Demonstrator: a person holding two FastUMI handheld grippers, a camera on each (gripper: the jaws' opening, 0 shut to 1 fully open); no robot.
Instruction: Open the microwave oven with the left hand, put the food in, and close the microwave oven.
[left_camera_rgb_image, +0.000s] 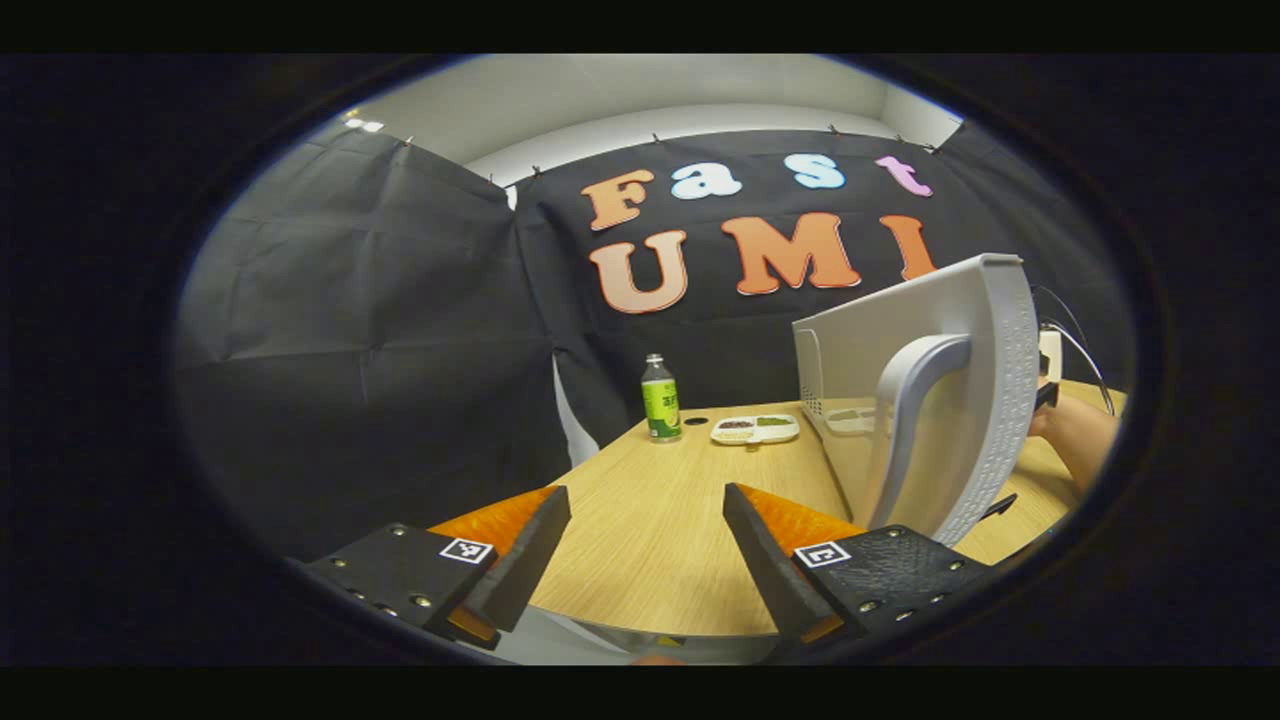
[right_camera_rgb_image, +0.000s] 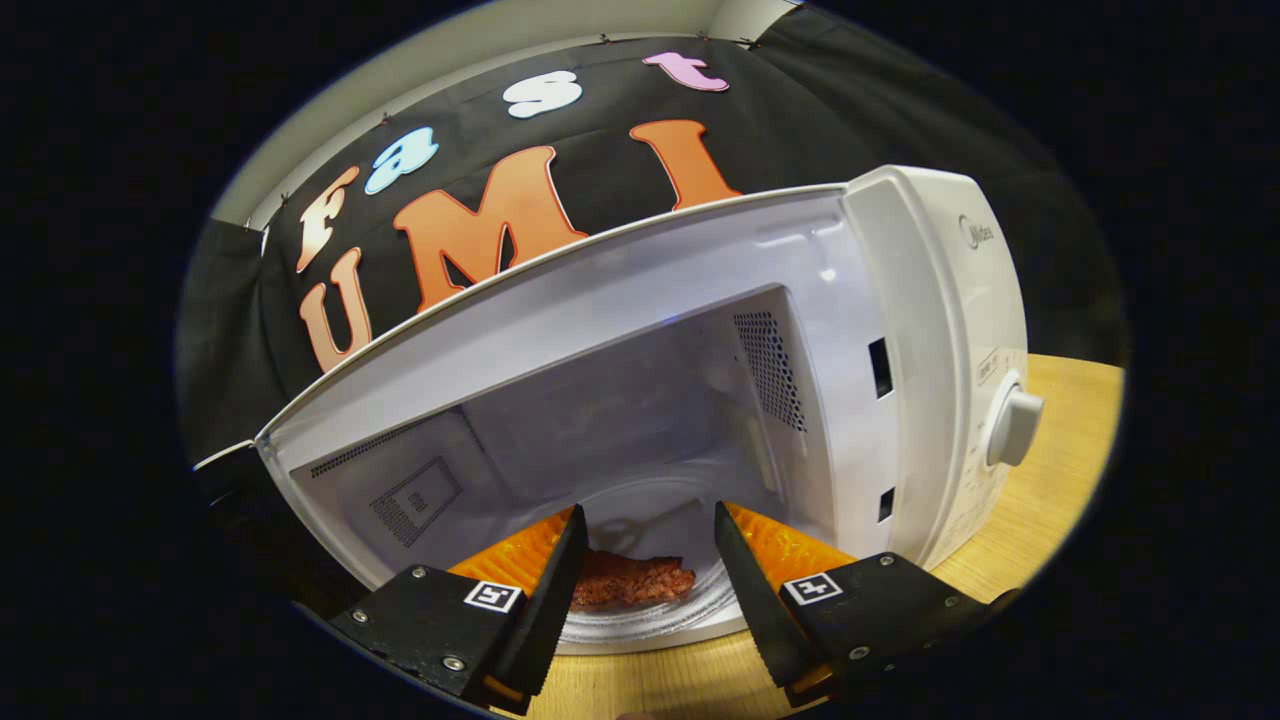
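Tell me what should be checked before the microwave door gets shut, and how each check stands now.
1. Reddish-brown food lies on the round glass turntable inside the white microwave oven: ok.
2. Right gripper open, food released: ok.
3. Right gripper clear of the cavity mouth: not ok, its fingers sit at the opening.
4. Left gripper open, ready for the grey curved door handle: ok.
5. White open door free to swing: cannot tell.

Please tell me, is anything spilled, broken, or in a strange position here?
Nothing stands out. The microwave door stands open, the food lies on the turntable inside, and the bottle stands upright on the table.
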